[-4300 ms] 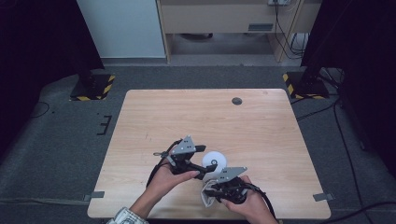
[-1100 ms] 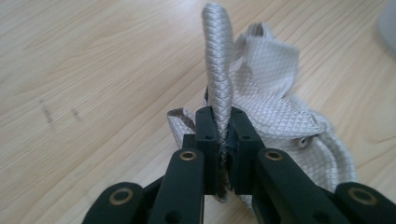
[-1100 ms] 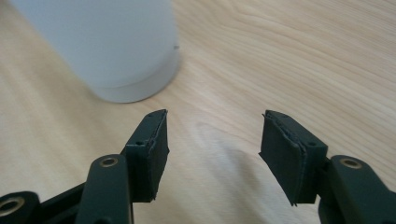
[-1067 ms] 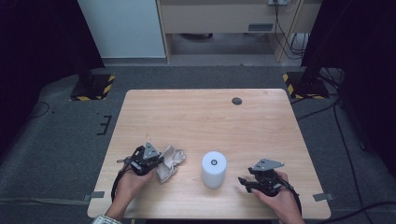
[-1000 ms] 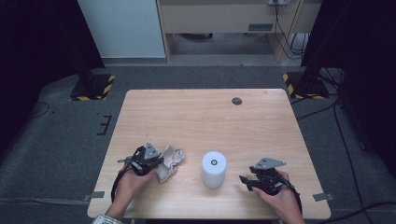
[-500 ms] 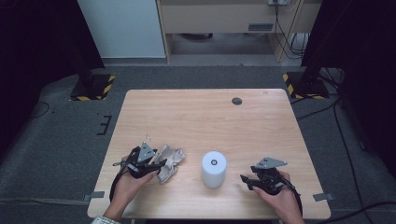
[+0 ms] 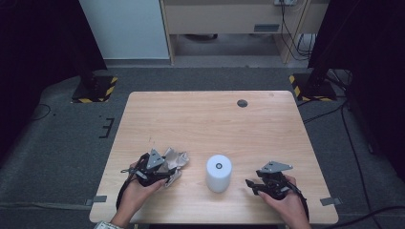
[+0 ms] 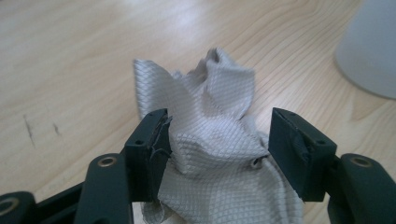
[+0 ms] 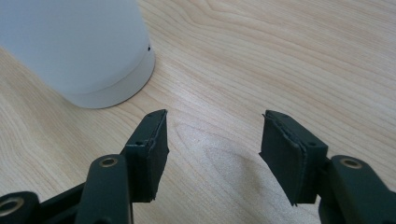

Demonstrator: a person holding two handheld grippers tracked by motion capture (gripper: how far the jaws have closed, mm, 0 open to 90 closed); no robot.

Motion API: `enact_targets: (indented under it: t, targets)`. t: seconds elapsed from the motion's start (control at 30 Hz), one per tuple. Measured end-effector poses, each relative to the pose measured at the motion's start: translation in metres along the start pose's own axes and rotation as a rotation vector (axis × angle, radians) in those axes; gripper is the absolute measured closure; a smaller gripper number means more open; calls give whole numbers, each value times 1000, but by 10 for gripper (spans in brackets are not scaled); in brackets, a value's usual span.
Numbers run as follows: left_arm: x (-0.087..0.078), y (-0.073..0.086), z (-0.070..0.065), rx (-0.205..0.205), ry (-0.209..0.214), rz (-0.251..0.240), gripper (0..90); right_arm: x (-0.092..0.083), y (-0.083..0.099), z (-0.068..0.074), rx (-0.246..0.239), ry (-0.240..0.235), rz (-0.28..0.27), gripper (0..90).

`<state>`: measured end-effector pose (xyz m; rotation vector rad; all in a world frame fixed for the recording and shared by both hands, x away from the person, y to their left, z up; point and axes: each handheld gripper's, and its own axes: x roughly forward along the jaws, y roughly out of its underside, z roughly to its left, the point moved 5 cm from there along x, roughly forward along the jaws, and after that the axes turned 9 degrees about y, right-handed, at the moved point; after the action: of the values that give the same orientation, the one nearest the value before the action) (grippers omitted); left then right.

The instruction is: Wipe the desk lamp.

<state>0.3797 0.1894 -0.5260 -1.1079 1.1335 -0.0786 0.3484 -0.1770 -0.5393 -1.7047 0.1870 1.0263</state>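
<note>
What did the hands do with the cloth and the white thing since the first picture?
Both hands drew apart from the white cylinder. The left tongs carried the cloth off to the left, set it on the table and have just been opening, with the cloth loose between the jaws. The right tongs moved off to the right, open and empty. The cylinder stayed upright in place.

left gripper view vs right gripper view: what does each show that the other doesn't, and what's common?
Left gripper view alone: a crumpled grey cloth lying between the left gripper's jaws. Those jaws have just been opening; the left pad is at the cloth's edge, the right pad stands apart from it.

Right gripper view alone: the right gripper, jaws open over bare wood with nothing between them.

Both: the light wooden table and the white cylinder, at the upper right edge in the left gripper view and large at upper left in the right gripper view.
</note>
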Motion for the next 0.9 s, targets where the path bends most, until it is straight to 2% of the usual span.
enact_targets:
  t: [0.13,0.33,0.43,0.63,0.73,0.9]
  targets:
    - [10,4,6,-21,4,30,374,1,0,1,-5,-3,4,414]
    - [22,11,7,-34,25,83,375,1,0,1,2,-4,6,414]
    - [24,13,7,-36,36,90,378,1,1,1,-3,-3,6,414]
    - [26,17,8,-77,88,83,397,1,1,1,-5,-8,11,414]
    - [24,16,6,-80,111,102,460,1,1,2,-5,-8,14,414]
    - [23,13,-1,-59,151,128,661,1,1,2,-8,-7,11,414]
